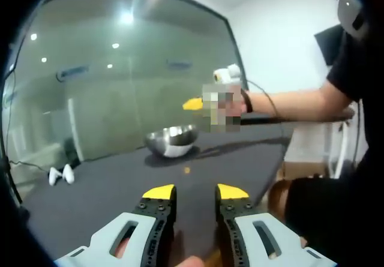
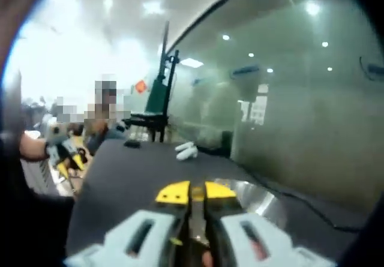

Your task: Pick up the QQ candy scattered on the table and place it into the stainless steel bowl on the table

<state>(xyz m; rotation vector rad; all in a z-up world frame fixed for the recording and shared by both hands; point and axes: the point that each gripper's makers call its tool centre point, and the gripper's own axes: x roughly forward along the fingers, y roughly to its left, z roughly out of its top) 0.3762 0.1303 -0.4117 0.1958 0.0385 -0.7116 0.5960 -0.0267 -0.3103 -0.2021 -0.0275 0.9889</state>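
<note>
My right gripper [image 2: 192,194] hovers over the stainless steel bowl [image 1: 172,140] while one candy waits on the table.

In the left gripper view, my left gripper [image 1: 195,192] has its yellow-tipped jaws apart and empty above the dark table [image 1: 90,189]. A small orange QQ candy [image 1: 187,170] lies on the table between those jaws and the bowl, near the bowl's front. In the right gripper view, my right jaws are nearly together just above the bowl's shiny rim; whether they pinch a candy I cannot tell. I judge at least that one candy is left to collect; the bowl's contents are hidden. Two white objects [image 2: 186,151] lie at the table's far edge. No writing or labels can be read.
</note>
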